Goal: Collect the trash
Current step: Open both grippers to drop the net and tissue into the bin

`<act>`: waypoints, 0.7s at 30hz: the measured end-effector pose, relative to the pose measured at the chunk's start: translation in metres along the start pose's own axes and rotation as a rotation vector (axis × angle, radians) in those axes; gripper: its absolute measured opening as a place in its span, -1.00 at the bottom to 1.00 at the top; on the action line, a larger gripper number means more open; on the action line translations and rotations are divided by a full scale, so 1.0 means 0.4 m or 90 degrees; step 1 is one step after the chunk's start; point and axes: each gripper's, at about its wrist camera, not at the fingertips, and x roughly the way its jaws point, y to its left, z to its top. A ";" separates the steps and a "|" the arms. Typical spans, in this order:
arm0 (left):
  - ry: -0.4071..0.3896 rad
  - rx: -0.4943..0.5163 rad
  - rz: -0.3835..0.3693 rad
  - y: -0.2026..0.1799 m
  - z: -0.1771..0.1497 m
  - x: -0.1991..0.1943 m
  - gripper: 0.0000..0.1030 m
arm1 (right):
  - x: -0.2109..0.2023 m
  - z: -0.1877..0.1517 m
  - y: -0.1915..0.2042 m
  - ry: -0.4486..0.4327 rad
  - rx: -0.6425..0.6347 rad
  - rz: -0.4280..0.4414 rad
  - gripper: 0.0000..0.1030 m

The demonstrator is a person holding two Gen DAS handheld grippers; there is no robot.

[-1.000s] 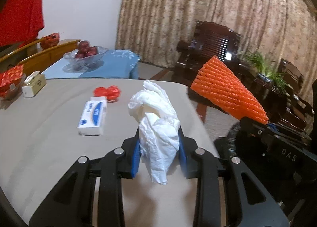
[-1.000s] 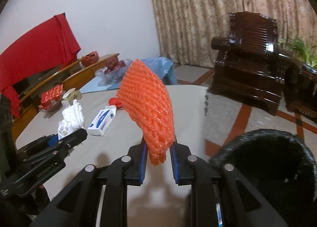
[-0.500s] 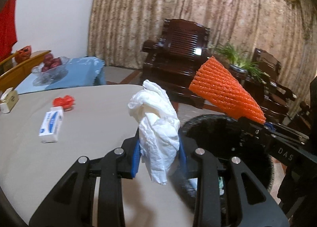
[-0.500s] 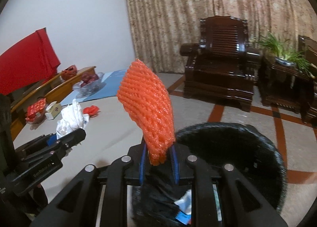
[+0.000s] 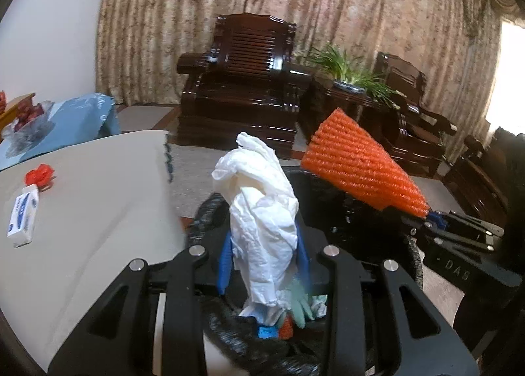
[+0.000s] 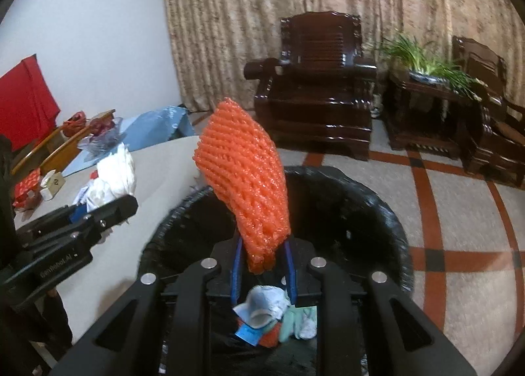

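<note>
Both tools hang over the bin, each closed on one piece of trash: the left tool pinches a crumpled white tissue between its blue pads, and the right tool grips an orange foam net by its lower end. The likely trouble is in the release. The tissue sits nearer the table side of the bin, so if the jaws open there it could catch the rim or drift down outside it. The net is light and springy; it may cling to a pad or bounce off the trash already heaped in the bin. The tools are also close together, so opening both at once risks a knock. Counted: two tools, two held pieces, one bin with several scraps inside, too jumbled to number. On the table, one white-and-blue packet and one small red scrap beside it, probably trash not yet collected.
</note>
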 end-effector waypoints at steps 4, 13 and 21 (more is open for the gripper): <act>0.015 0.007 -0.017 -0.033 -0.008 0.036 -0.38 | 0.007 -0.014 -0.034 0.013 0.007 -0.016 -0.59; 0.050 0.007 -0.054 -0.048 -0.032 0.087 0.23 | 0.032 -0.054 -0.091 0.046 0.020 -0.053 -0.11; 0.030 -0.002 -0.037 -0.021 -0.017 0.054 0.62 | 0.005 -0.058 -0.100 0.024 0.013 -0.083 0.87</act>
